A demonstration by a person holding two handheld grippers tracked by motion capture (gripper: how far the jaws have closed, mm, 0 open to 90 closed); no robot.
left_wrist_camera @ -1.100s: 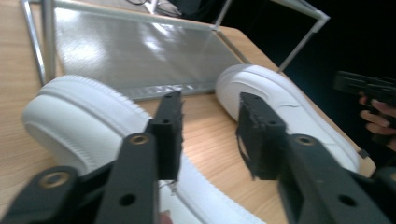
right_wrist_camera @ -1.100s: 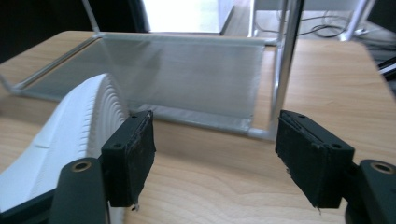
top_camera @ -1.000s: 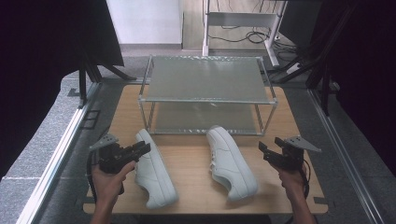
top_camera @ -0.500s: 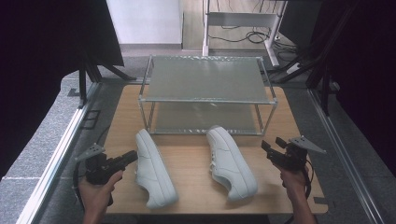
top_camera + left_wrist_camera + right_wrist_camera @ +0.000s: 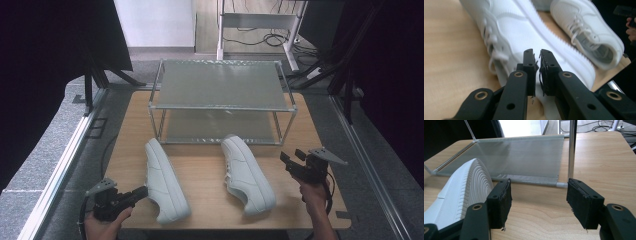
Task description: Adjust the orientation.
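Note:
Two white sneakers lie on the wooden table (image 5: 205, 170), toes toward the rack. The left shoe (image 5: 162, 182) (image 5: 506, 32) is just ahead of my left gripper (image 5: 144, 190) (image 5: 537, 56), whose jaws are shut with only a sliver between them and nothing held. The right shoe (image 5: 247, 175) (image 5: 586, 32) lies in the middle. Its ribbed toe (image 5: 464, 192) is at the left of the right gripper view. My right gripper (image 5: 286, 160) (image 5: 539, 192) hovers right of that shoe, open and empty, facing the rack's lower shelf (image 5: 519, 157).
A two-tier metal rack (image 5: 222, 85) with frosted shelves stands at the back of the table. One of its front posts (image 5: 572, 150) rises just ahead of the right gripper. Bare wood lies between the shoes and right of the rack. Dark curtains flank both sides.
My left gripper has drawn back toward the near left corner, away from the left shoe's middle. The right gripper has dropped back slightly. The shoes have not moved.

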